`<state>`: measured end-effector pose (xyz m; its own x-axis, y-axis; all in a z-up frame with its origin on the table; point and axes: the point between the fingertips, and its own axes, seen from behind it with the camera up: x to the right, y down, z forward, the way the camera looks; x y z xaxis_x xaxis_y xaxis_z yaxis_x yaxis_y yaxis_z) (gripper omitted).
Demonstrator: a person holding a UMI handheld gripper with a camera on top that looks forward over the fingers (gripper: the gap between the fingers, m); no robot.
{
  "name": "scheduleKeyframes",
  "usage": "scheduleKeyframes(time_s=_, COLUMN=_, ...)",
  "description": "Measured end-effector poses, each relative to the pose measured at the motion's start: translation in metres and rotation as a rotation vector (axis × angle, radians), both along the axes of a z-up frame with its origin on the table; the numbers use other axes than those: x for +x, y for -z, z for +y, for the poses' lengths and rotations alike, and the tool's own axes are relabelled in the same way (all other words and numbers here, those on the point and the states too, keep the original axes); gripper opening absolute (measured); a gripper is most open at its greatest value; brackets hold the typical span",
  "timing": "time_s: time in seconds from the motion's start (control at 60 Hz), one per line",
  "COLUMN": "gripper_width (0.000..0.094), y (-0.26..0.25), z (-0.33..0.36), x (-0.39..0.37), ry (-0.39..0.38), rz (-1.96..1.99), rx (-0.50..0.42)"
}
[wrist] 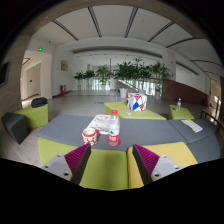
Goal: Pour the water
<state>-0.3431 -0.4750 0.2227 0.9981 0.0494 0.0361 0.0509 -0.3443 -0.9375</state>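
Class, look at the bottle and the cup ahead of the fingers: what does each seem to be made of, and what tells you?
Bottle: likely clear plastic, since it looks see-through with a red cap and label. Cup: possibly paper or ceramic, opaque, with a red and white pattern; too small to tell. Both stand beyond the open fingers of the gripper.

This is a large office lobby or lounge hall. A high panelled ceiling (110,22) spans a wide open floor (85,100), a row of potted plants (125,72) stands before bright windows, and green and grey benches (145,115) with dark chairs (15,125) fill the near space.
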Motion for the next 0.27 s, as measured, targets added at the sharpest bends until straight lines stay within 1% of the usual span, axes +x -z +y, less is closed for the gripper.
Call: scheduleKeyframes(time_s=0.267, gripper_width=0.0857, y=-0.009, z=-0.023, x=-0.002, ry=-0.017, rz=-0.001, rx=0.025)
